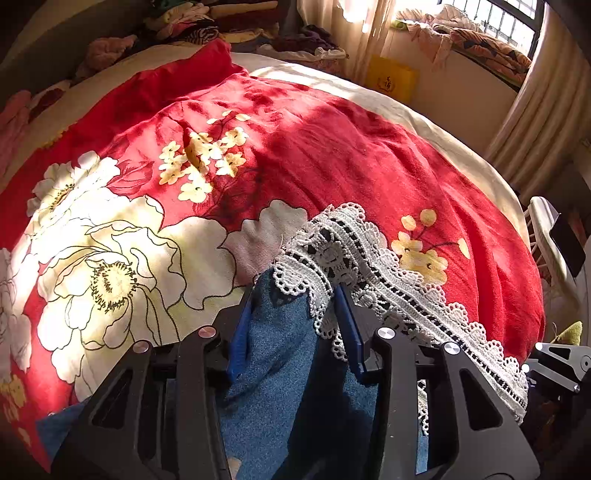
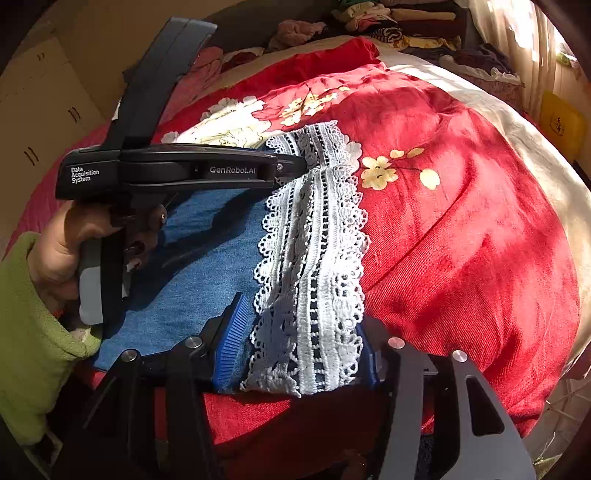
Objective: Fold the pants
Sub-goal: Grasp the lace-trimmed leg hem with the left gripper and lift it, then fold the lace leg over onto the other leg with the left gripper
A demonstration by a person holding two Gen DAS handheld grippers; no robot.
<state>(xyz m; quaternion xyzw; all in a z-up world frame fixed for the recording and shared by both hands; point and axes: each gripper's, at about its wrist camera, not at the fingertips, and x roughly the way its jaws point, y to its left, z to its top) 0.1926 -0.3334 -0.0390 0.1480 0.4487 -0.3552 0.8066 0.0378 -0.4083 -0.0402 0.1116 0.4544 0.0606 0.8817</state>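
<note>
Blue denim pants (image 1: 280, 354) with a white lace hem (image 1: 373, 273) lie on a red floral bedspread (image 1: 332, 155). My left gripper (image 1: 295, 325) has its blue pads on either side of the denim and lace at the hem's far end. In the right wrist view the denim (image 2: 207, 251) lies flat with the lace hem (image 2: 314, 258) running toward me. My right gripper (image 2: 299, 347) stands around the near end of the lace, blue fingers (image 2: 231, 343) on each side. The left gripper's black body (image 2: 177, 170) reaches over the denim to the far lace corner.
Piles of folded clothes (image 1: 221, 18) sit at the head of the bed. A yellow bag (image 1: 391, 77) stands by the curtain (image 1: 532, 110) and window. A white rack (image 1: 550, 236) is at the bed's right edge. A cream sheet (image 2: 535, 140) borders the bedspread.
</note>
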